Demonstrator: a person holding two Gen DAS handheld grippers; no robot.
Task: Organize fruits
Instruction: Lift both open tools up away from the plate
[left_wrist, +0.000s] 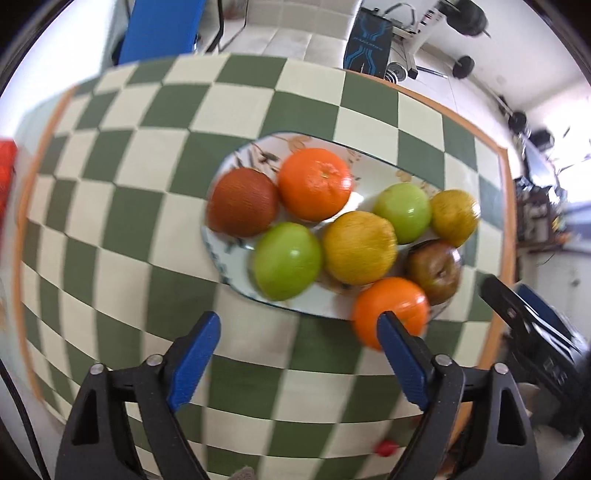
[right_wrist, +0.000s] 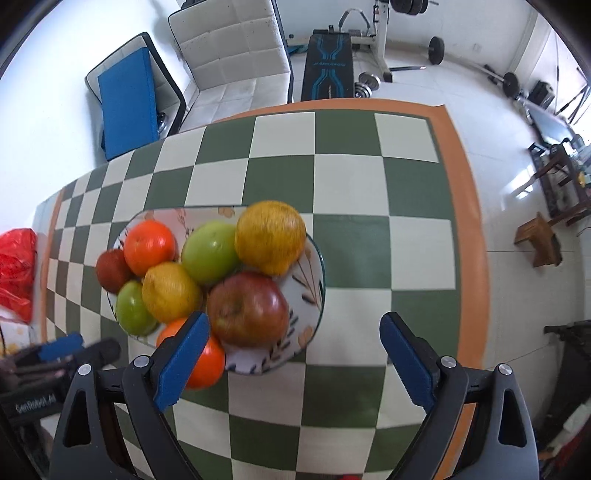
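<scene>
A floral oval plate (left_wrist: 236, 254) of fruit sits on a green-and-cream checkered tablecloth (left_wrist: 122, 206), and both pairs of tongs hang above it with nothing between their blue pads. From the left wrist view, the left gripper (left_wrist: 299, 332) stands wide open over bare cloth just short of the plate's near rim; going left to right on the plate, a dark red apple (left_wrist: 242, 201) touches an orange (left_wrist: 314, 182), a green apple (left_wrist: 286, 260) sits just in front of them, then a yellow orange (left_wrist: 360, 247), a second green apple (left_wrist: 402, 212), another yellow fruit (left_wrist: 454, 212) and a brownish-red apple (left_wrist: 434, 271). A second orange (left_wrist: 388, 310) lies at the plate's near edge, partly hidden behind the right-hand pad of the left gripper. The picture is blurred, so finer detail is unclear. From the right wrist view, the right gripper (right_wrist: 293, 336) is likewise spread open, with the plate (right_wrist: 308, 284) lying toward its left finger (right_wrist: 183, 360): that finger overlaps the near orange (right_wrist: 207, 365), the large red apple (right_wrist: 247, 308) sits just inside it, and the right finger hangs over bare cloth well clear of the fruit. At the far left edge a red plastic bag (right_wrist: 16, 269) lies beside the table.
</scene>
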